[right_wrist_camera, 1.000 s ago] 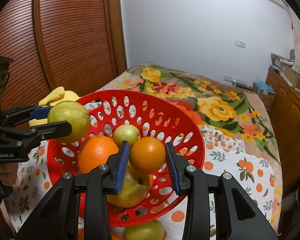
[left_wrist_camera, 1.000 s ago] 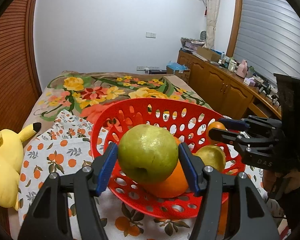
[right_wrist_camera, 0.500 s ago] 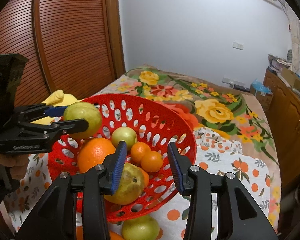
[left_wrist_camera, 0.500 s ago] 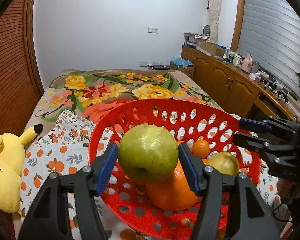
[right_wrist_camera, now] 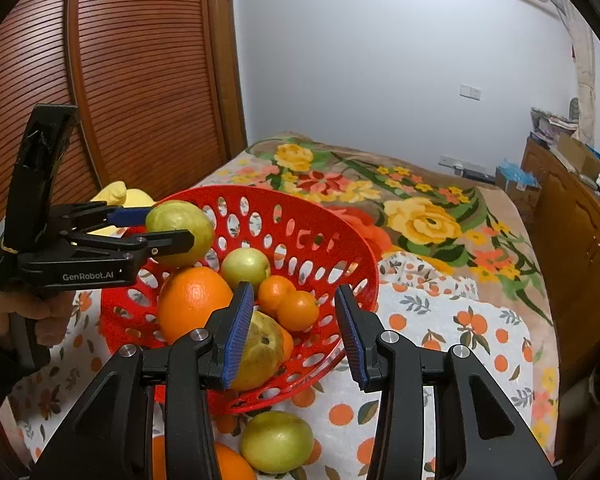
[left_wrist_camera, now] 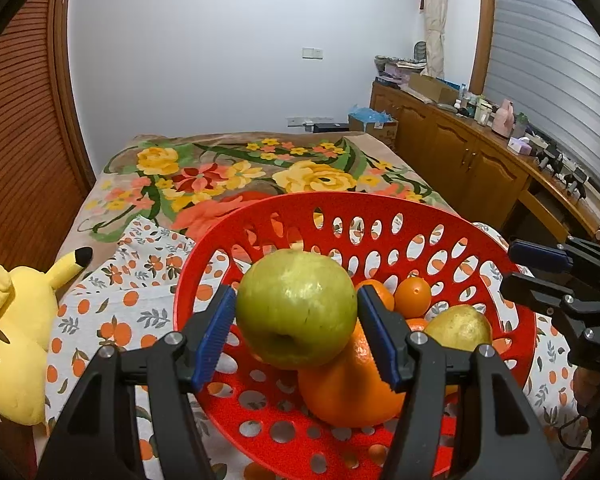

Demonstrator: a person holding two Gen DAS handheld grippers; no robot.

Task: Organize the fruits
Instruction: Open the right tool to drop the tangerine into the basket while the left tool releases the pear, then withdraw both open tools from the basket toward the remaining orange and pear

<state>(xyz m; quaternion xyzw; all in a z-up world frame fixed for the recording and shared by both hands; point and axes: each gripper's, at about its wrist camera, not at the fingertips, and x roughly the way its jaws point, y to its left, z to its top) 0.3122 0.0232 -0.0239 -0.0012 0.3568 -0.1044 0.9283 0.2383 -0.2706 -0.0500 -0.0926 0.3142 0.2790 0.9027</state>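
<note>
Left gripper (left_wrist_camera: pixel 296 336): clamped on a green guava (left_wrist_camera: pixel 296 308), held over the red basket (left_wrist_camera: pixel 380 208) near its 9 o'clock rim.
Right gripper (right_wrist_camera: pixel 294 332): jaws apart, empty.
Release: lower into a gap beside the large orange (right_wrist_camera: pixel 194 304), then open slowly.

The red basket (left_wrist_camera: pixel 380 208) looks like hard plastic, smooth with a slight sheen, its wall pierced by oval holes. Above its near rim, the green pear (left_wrist_camera: pixel 296 308) has a waxy, faintly speckled skin with a dull shine. Inside the basket, the large orange (right_wrist_camera: pixel 194 304) shows finely pebbled, matt peel. The left tongs (left_wrist_camera: pixel 296 336) are matt black plastic with bright metal screw heads, and their pads (left_wrist_camera: pixel 214 336) are ribbed blue rubbery strips. Under the basket lies a thin printed cloth (right_wrist_camera: pixel 452 316); beyond it the bed (left_wrist_camera: pixel 236 168) carries a plush, fuzzy floral blanket. Left of the basket, a yellow toy (left_wrist_camera: pixel 8 336) is soft pile fabric.
</note>
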